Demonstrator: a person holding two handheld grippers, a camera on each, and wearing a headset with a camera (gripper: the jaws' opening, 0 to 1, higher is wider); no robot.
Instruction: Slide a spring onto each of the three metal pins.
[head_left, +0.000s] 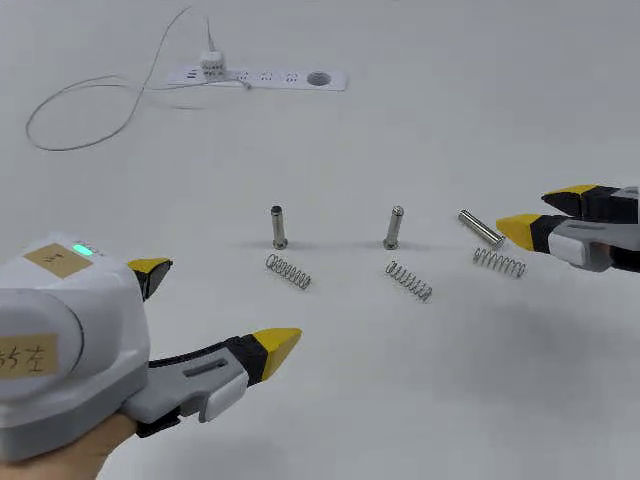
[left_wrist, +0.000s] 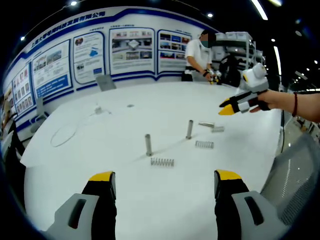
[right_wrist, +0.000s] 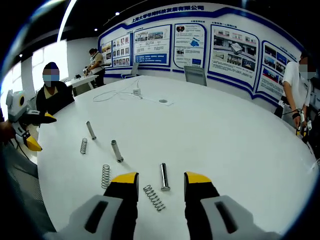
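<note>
here the left gripper (head_left: 215, 304) and right gripper (head_left: 542, 210) both gape empty, the right near a pin (head_left: 480, 228) seemingly lying flat.

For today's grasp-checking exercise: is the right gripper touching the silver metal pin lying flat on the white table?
Apart. In the right gripper view the pin lies between the open jaws of the right gripper, bare white table on each side.

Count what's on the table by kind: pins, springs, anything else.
Metal pins: 3 (two upright, one lying down)
Springs: 3 (none on a pin)
Power strip: 1
Total: 7
</note>
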